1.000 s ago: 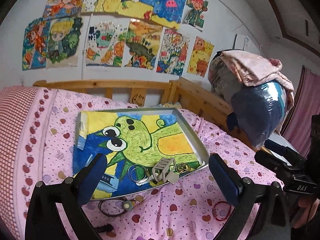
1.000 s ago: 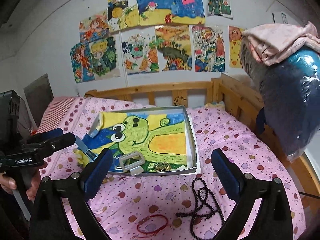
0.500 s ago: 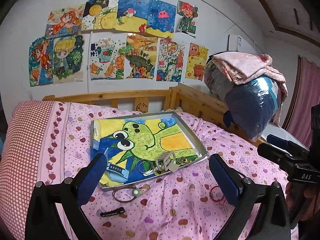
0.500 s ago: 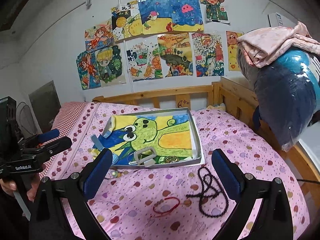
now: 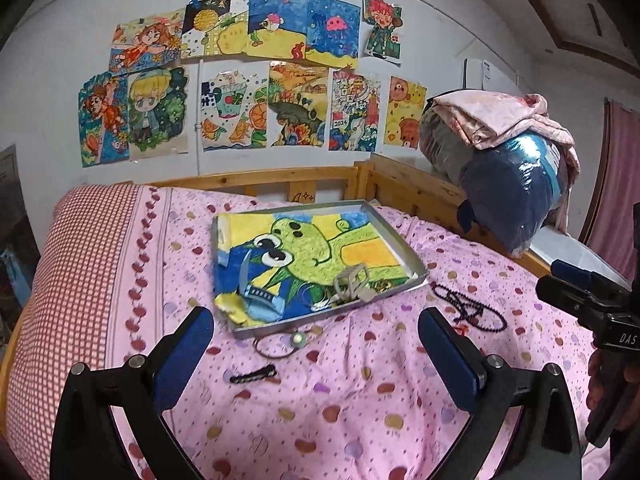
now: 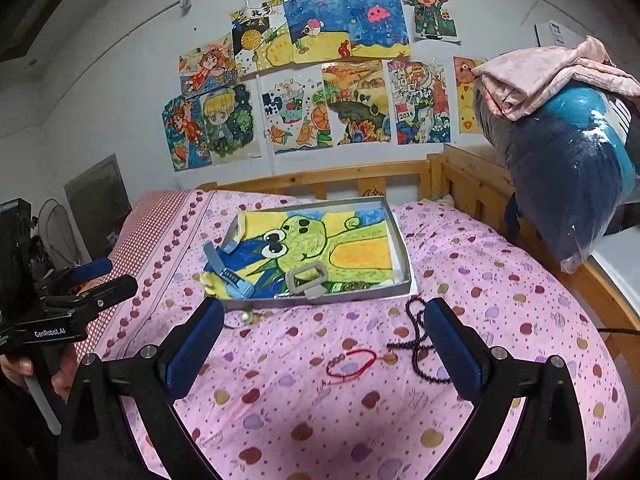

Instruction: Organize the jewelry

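Both grippers hang above the pink apple-print bedspread [image 6: 320, 408], short of the shallow grey metal tray [image 6: 402, 248] lined with a green-dinosaur drawing. The left gripper [image 5: 316, 354] has its blue-padded jaws wide apart and holds nothing; the right gripper [image 6: 324, 344] is likewise spread and empty.

Items already in the tray, at its near edge: a blue-strapped wristwatch [image 6: 232, 276], a grey rectangular clasp piece [image 6: 307, 280], thin metal rings [image 5: 310, 296] and a small gold-coloured piece [image 6: 352, 286].

Items outside the tray, all on the bedspread on its near side:
- A thin dark cord ring with a pale round pendant [image 5: 298, 338], just beside the tray's near rim.
- A slim black hair clip [image 5: 253, 375], nearer the left gripper.
- A long string of dark beads [image 6: 416, 332], off the tray's near right corner.
- A red cord bracelet [image 6: 352, 362], beside the beads, nearest the right gripper.

Recommended procedure, judged from this layout: assign each gripper the items on its own side. The right gripper should descend on the red bracelet, straddling one strand of the cord so that both pads meet across it. The soft bedding will give, so press lightly to avoid pinching fabric. Lift clear of the rim before releasing inside the tray. The bead string is likely to trail; grip it near its middle.
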Available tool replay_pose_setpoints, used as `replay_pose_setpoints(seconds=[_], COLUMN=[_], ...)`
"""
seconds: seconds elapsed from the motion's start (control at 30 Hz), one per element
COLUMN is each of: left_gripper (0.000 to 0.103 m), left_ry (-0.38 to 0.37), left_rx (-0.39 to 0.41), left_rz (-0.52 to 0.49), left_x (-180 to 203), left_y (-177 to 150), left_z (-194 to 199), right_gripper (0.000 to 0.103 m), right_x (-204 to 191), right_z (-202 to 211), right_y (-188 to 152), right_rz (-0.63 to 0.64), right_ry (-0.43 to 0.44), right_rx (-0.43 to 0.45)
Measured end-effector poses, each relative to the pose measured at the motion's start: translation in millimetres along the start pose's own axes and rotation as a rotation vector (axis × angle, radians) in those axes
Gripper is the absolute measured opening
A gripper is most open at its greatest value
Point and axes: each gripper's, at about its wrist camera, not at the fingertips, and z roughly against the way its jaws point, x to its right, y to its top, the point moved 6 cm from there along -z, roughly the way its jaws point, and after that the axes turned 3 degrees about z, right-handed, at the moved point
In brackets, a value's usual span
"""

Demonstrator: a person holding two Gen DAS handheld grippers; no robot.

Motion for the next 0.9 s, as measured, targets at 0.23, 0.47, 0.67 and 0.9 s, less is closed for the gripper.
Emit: replay_pose_setpoints(seconds=[0.23, 0.47, 0.67, 0.9], left_gripper=[0.103, 0.103, 0.103, 0.103], left_ry=[0.041, 0.064, 0.081, 0.094], left_rx=[-0.026, -0.069, -0.129, -0.179], left_rz=[0.005, 0.014, 0.025, 0.032], left_x=[-16.0, -28.0, -38.2, -45.4], left_y=[-25.2, -50.4, -76.0, -95.7], left_z=[11.2, 13.6, 7.2, 0.1], right_gripper=[0.098, 0.098, 0.098, 0.098], right_x=[-5.7, -15.6, -21.7, -23.5], right_z=[6.0, 5.0, -1.2, -7.4], right_y=[-20.9, -46.0, -72.6, -97.5], right_rz=[0.017, 0.049, 0.044, 0.016], right_ry=[-0.004, 0.002, 0.025, 0.035], right_rx=[-0.032, -0.080, -0.139, -0.186])
